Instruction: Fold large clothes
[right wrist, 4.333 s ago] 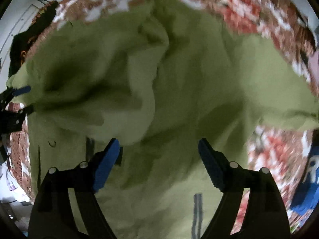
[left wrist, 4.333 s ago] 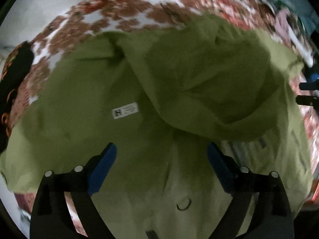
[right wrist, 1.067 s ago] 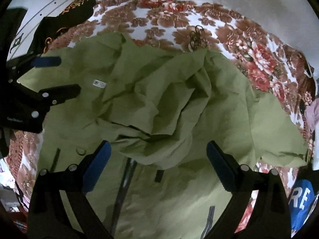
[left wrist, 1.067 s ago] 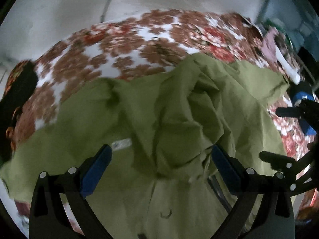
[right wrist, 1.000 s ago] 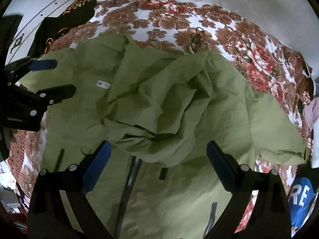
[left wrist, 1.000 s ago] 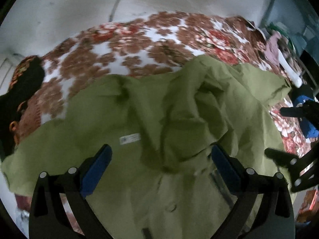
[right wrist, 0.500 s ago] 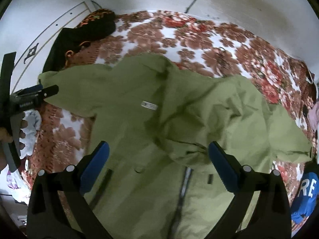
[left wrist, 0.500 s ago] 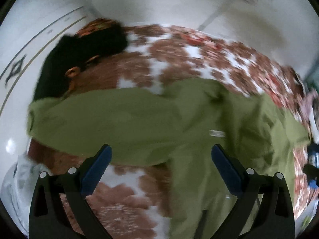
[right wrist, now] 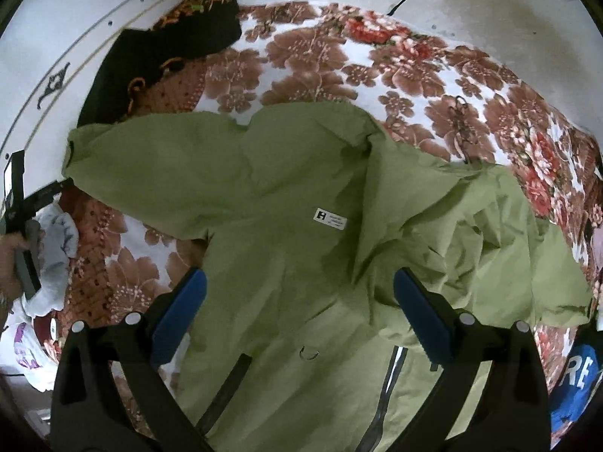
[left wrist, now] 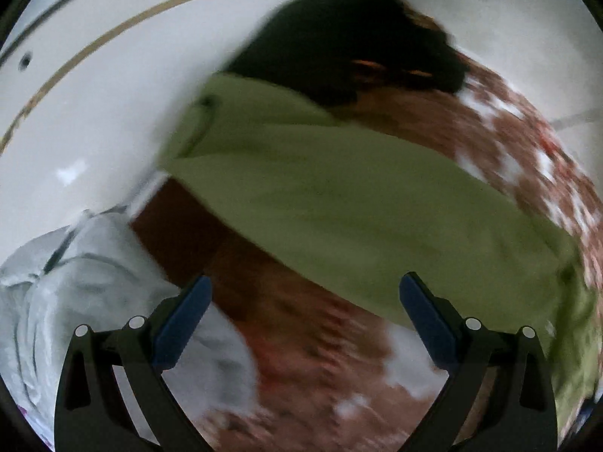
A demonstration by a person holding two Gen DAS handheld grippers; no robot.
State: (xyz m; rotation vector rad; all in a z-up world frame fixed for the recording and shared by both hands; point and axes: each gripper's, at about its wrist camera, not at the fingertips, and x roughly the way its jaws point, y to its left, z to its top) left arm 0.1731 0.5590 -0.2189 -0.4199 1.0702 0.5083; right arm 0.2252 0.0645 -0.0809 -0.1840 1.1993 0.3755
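An olive-green jacket (right wrist: 301,196) lies open on a floral bedspread (right wrist: 414,71), its white neck label (right wrist: 331,220) facing up. One sleeve (right wrist: 150,165) stretches out flat to the left; the right half (right wrist: 490,248) is crumpled. My right gripper (right wrist: 299,293) hovers open above the jacket's middle, holding nothing. In the blurred left wrist view the same sleeve (left wrist: 339,196) runs across the frame, with its cuff (left wrist: 196,124) near the bed's edge. My left gripper (left wrist: 305,282) is open and empty just short of that sleeve. From the right wrist view, the left gripper (right wrist: 34,188) is by the cuff.
A black garment with orange trim (right wrist: 158,49) lies at the bed's far left corner. A grey-white cloth (right wrist: 56,248) sits off the left edge, below the cuff. A blue printed cloth (right wrist: 573,380) is at the right. White wall panels (right wrist: 94,19) border the bed.
The left gripper has swung left from the jacket's body to the sleeve cuff. That sleeve now lies stretched out flat. The right gripper's view has shifted left over the label.
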